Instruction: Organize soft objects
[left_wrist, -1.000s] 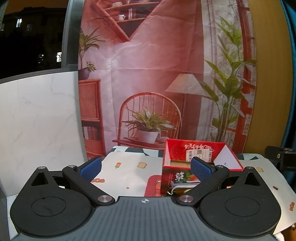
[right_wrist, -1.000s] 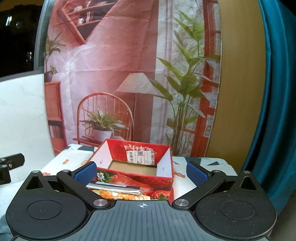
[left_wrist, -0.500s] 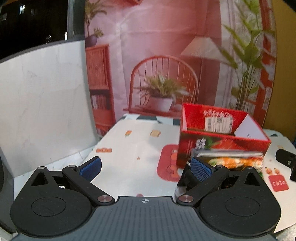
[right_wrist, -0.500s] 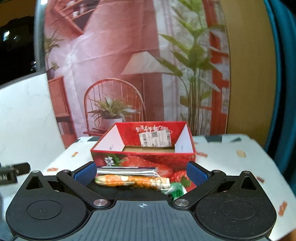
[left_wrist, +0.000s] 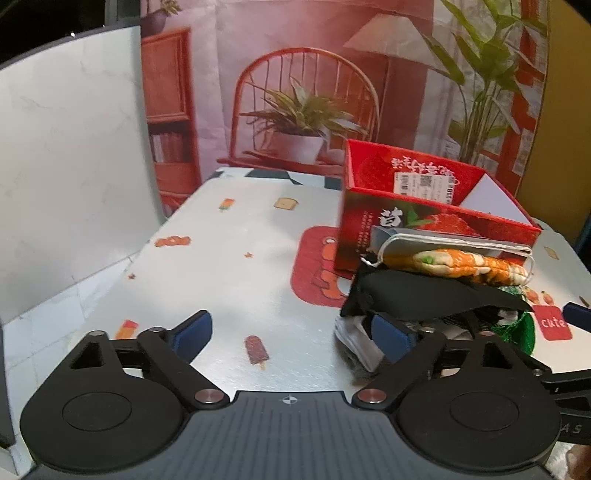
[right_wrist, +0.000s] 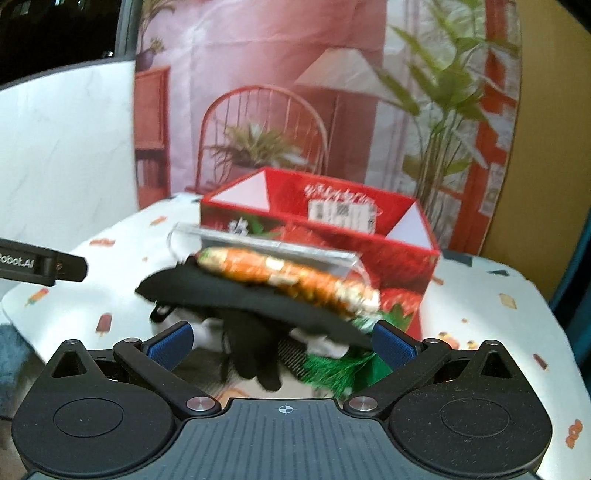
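Red box (left_wrist: 436, 229) has strawberry print and white inner flaps. Right in front of the box: an orange-white-green patterned soft thing (left_wrist: 469, 264) on black cloth (left_wrist: 424, 295), green fringe (right_wrist: 332, 369) poking out underneath. Tablecloth (left_wrist: 229, 266) is white with little popsicle and toast doodles.

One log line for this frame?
phase: approach | left gripper: open, just narrowed, empty | right gripper: open | pile: untouched | box: empty

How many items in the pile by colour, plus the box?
Red strawberry box: 1
Black cloth: 1
Orange patterned roll: 1
White face mask: 1
Green fringed item: 1
White item underneath, kind unclear: 1
Total: 6
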